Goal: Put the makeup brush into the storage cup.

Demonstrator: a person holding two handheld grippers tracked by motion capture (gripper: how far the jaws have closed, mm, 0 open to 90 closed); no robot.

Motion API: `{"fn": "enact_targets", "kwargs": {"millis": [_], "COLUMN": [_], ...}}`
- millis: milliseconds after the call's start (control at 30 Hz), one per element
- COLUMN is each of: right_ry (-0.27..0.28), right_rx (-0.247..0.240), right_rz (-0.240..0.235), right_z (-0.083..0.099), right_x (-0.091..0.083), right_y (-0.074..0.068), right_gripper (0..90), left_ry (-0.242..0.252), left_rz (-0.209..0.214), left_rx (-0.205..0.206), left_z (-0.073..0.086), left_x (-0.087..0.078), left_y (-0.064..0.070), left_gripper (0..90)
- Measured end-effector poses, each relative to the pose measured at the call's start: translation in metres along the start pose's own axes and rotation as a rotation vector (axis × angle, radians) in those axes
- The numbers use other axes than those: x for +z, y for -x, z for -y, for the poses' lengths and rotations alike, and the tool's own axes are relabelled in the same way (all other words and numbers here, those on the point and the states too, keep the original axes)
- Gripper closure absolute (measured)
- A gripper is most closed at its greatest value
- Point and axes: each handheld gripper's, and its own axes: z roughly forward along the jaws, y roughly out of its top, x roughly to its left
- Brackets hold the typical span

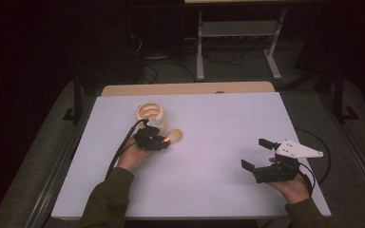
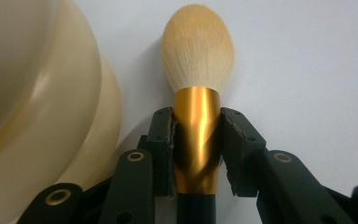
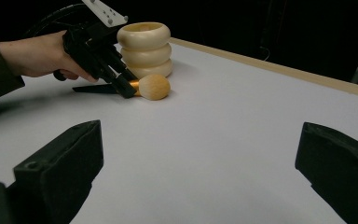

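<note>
On my left, the left gripper (image 1: 158, 138) is down at the table (image 1: 209, 190), and its fingers (image 2: 161, 140) are pinching the gold collar of a makeup brush (image 2: 197, 93). From the left gripper view I see the pads pressed on both sides of that collar, the pale bristle head sticking out past them and the black handle running back between the fingers. The brush lies flat on the table in the right gripper view, its head pointing away from my left hand (image 3: 37, 56). Just beside it stands a cream holder (image 1: 150, 113), ringed like three stacked hoops, upright, close to the brush head; I can't tell if they touch. Moving right, bare white table. Over at the right edge, the right gripper (image 1: 257, 154) sits in my right hand (image 1: 294, 187), fingers (image 3: 63, 163) spread wide with nothing between them, well apart from the brush.
</note>
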Motion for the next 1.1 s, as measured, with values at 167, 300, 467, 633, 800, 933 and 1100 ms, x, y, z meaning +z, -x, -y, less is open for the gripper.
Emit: {"fn": "enact_targets", "kwargs": {"millis": [167,300,467,633,800,933,1100], "right_ry": [-0.002,0.001,0.000,0.000,-0.001,-0.001,0.004], "right_rx": [0.002,0.001,0.000,0.000,0.008,0.008,0.003], "right_rz": [-0.001,-0.001,-0.001,0.000,0.000,0.000,0.001], "right_z": [0.000,0.000,0.000,0.000,0.000,0.000,0.000], "right_x": [0.000,-0.001,-0.001,0.000,-0.001,-0.001,-0.001], "right_y": [0.000,0.000,0.000,0.000,0.000,0.000,0.000], "right_gripper": [0.3,0.3,0.2,0.2,0.3,0.3,0.3], "left_ry": [-0.005,-0.002,0.030,0.054,0.097,0.145,0.185], "left_rz": [0.002,0.007,0.016,0.037,0.051,0.063,0.075], "left_rx": [-0.007,-0.013,-0.017,0.001,-0.026,-0.046,-0.048], "left_z": [0.000,0.000,0.000,-0.001,-0.002,-0.003,-0.004], "left_x": [0.000,-0.001,-0.004,-0.015,-0.023,-0.029,-0.039], "left_y": [0.000,-0.001,-0.002,-0.006,-0.005,-0.005,-0.007], "left_gripper": [66.8,66.8,66.8,66.9,66.9,67.0,67.0]}}
